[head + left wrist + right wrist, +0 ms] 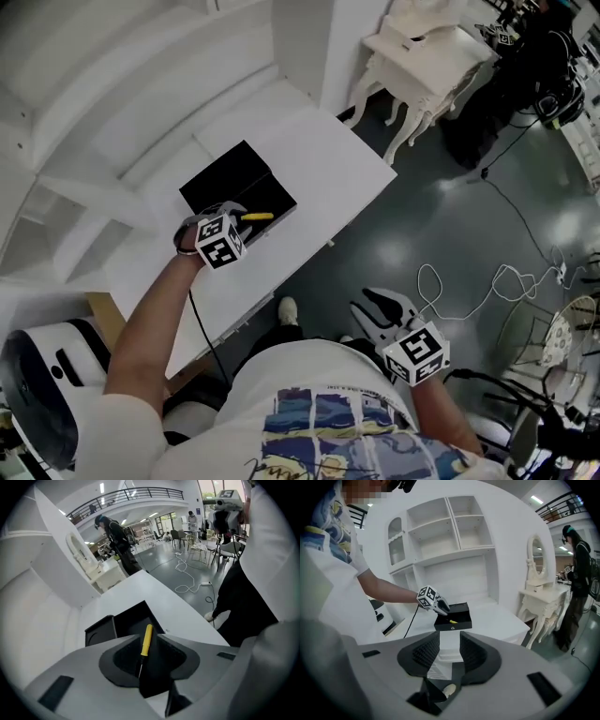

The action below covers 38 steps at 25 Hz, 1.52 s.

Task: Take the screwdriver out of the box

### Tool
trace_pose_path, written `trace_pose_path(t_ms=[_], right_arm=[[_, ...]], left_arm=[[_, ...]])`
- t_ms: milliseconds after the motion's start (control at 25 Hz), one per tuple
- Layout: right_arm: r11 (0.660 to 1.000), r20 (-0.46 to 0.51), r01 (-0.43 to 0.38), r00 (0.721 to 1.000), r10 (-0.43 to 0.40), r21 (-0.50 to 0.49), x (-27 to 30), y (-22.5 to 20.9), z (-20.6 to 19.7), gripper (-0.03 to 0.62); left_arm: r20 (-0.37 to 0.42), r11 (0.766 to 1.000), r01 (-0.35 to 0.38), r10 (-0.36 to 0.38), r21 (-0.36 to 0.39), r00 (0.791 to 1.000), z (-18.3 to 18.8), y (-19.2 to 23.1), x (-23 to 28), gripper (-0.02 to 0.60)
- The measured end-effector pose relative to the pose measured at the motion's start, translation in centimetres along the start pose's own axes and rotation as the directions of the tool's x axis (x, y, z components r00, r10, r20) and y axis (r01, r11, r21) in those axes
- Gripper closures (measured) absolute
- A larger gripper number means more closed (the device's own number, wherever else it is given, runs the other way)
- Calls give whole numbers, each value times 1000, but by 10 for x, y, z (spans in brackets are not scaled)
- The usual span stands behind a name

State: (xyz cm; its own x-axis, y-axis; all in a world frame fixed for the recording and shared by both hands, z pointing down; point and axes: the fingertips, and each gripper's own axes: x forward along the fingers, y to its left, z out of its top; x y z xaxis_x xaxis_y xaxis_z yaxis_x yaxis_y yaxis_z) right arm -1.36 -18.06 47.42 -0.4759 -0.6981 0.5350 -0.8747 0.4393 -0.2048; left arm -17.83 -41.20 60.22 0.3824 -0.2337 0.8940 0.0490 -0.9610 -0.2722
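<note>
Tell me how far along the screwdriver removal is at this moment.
Done: the black box stands open on the white table. In hand: the left gripper hovers over it, jaws apart, lined up on the yellow screwdriver, which lies inside, not gripped. Left: close on it and lift it out. The right gripper is open, empty, off the table.

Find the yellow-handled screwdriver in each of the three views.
Head view: screwdriver left of centre, in the black box.
Left gripper view: lower centre, at the black box.
Right gripper view: tiny, centre, in the black box.
Shared landmark: the black box.
</note>
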Motion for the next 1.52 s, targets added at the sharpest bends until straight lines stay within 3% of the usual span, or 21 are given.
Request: trace_pose_path(t_ms=[320,480,1000,1360,1520], right_arm=[[984,-29,144,990,-142,104,-26,-16,-17,442],[970,-26,194,981,-193,147,-22,-12,-30,442],[953,-58,227,974,-220,202,-34,-23,-42,448],[963,-71,197,980,-187,184,-33,-29,-45,451],[971,-65,175,984,-167,161,-37,-33,-45,453]], left_arm=[[-88,985,142,-134,94,987,6,-3,63,462],[-147,972,185,-164,143,975,-7,-8,85,462],[-284,953,265,-216,146,934,-17,-18,116,480],[-262,963,239,-201,122,944,-17,-20,113,500],[-236,977,198,-175,77,956,-13,-16,103,500]])
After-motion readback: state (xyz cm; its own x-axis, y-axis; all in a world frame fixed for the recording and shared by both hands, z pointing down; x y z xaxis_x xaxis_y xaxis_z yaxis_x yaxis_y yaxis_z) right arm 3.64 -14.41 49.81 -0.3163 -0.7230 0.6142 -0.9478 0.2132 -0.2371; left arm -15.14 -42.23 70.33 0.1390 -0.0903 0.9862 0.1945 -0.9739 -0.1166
